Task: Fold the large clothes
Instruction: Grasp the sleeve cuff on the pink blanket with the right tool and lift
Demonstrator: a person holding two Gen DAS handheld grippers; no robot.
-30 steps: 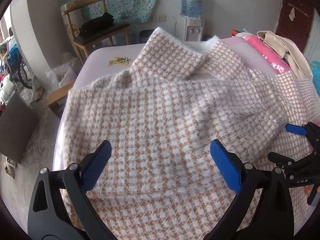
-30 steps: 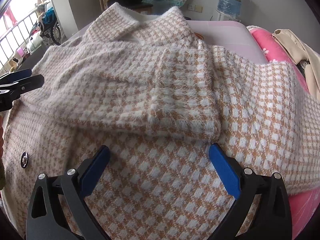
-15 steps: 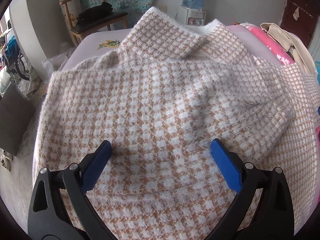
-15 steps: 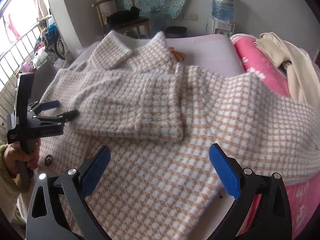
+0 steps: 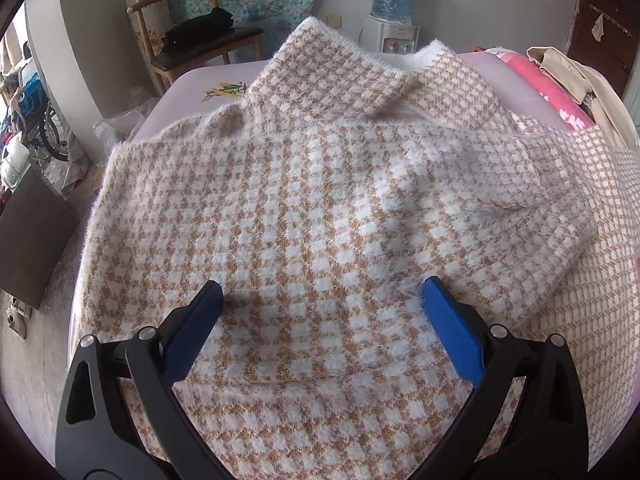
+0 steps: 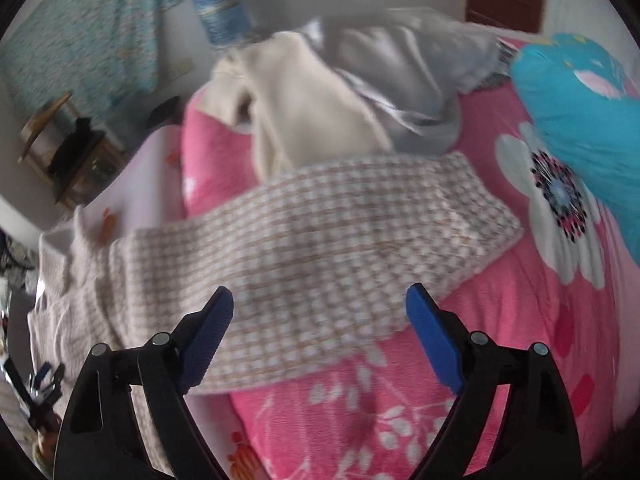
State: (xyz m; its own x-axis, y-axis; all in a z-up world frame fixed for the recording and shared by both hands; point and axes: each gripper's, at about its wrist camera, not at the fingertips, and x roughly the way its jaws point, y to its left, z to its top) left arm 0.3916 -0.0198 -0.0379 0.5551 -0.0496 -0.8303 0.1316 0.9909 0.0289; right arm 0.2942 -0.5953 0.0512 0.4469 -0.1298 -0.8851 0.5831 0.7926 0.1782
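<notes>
A fluffy tan-and-white checked coat (image 5: 320,208) lies spread on the bed, collar (image 5: 344,76) at the far end, one sleeve (image 5: 492,200) folded across its chest. My left gripper (image 5: 320,300) is open and empty just above the coat's lower body. In the right wrist view the coat's other sleeve (image 6: 320,240) stretches out to the right over a pink floral blanket (image 6: 540,320). My right gripper (image 6: 320,304) is open and empty, close above that sleeve. The view is blurred.
A pile of cream and grey clothes (image 6: 340,100) and a blue pillow (image 6: 580,112) lie beyond the sleeve. A wooden chair (image 5: 192,36) and a water dispenser (image 5: 392,12) stand past the bed's far end. The bed's left edge (image 5: 80,280) drops to the floor.
My right gripper has swung away from the coat's chest to the right, over the outstretched sleeve on the pink blanket. My left gripper has moved slightly closer to the coat.
</notes>
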